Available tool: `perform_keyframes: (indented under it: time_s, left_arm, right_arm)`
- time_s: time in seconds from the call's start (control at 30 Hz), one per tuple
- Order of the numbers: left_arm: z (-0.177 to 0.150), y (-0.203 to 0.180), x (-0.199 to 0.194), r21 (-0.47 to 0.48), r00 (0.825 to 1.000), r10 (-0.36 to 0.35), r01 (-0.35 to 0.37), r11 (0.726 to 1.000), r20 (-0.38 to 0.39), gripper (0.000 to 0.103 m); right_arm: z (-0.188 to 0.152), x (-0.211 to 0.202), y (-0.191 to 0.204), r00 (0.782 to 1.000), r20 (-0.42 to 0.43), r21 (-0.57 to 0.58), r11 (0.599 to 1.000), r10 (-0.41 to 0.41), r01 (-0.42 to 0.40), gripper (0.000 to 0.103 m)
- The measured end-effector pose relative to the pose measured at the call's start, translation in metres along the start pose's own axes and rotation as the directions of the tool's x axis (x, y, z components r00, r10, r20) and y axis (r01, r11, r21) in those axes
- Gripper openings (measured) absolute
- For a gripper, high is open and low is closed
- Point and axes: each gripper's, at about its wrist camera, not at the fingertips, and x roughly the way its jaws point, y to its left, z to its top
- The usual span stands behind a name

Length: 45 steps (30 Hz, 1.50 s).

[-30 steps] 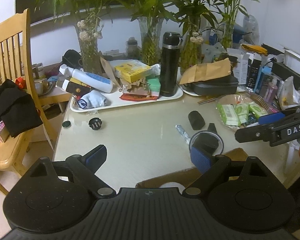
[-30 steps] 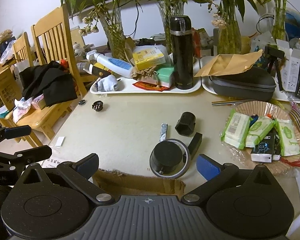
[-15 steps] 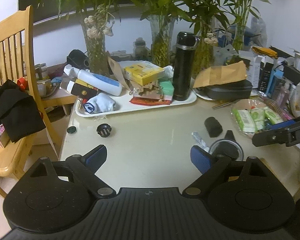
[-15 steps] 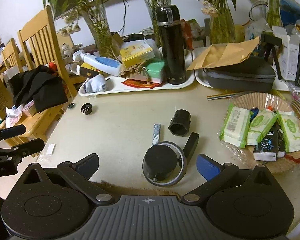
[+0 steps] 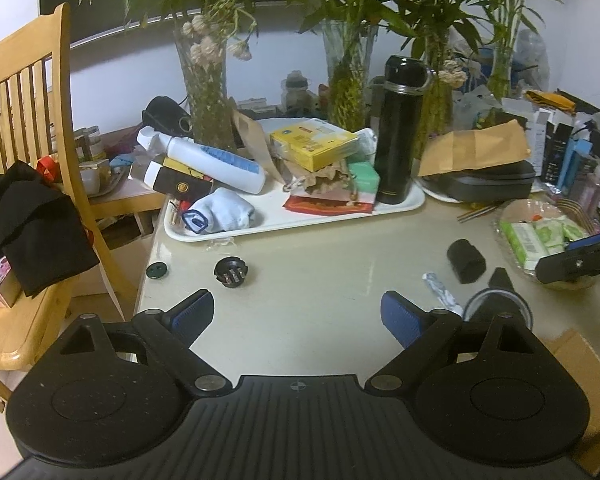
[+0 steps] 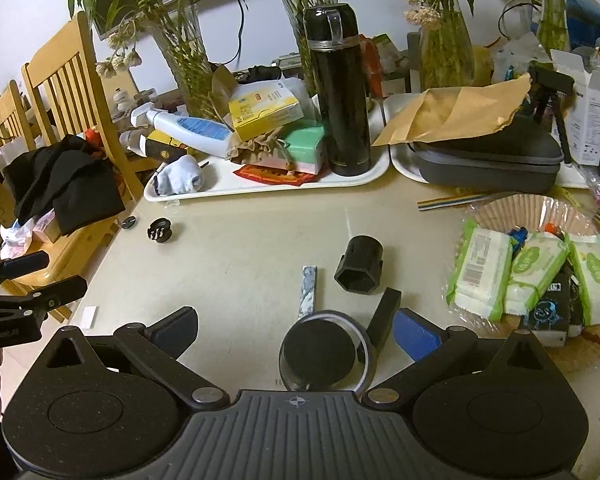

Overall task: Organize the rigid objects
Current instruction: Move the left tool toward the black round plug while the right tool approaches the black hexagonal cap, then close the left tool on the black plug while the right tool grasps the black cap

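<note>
Low in the right wrist frame, the right gripper (image 6: pixel 296 330) stands released over a round black lid (image 6: pixel 320 354), pads clear of it. At centre, a black hexagonal cap (image 6: pixel 360 264) lies on the table (image 6: pixel 240 248). Left gripper (image 5: pixel 296 314) gapes, grasping nothing.
</note>
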Motion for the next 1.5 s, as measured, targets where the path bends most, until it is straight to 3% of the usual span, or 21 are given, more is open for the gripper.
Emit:
perform_keyframes:
  time_s: [0.57, 1.5]
  left_arm:
    - [0.007, 0.024, 0.039, -0.014, 1.0, 0.004, -0.004, 1.0, -0.002, 0.092]
    - [-0.002, 0.054, 0.111, -0.034, 0.999, 0.036, -0.035, 0.999, 0.009, 0.091]
  right_arm:
    - [0.025, 0.046, -0.013, 0.998, -0.06, 0.012, 1.0, -0.02, 0.021, 0.103]
    - [0.062, 0.138, -0.069, 0.954, -0.298, 0.271, 0.962, 0.044, 0.041, 0.087]
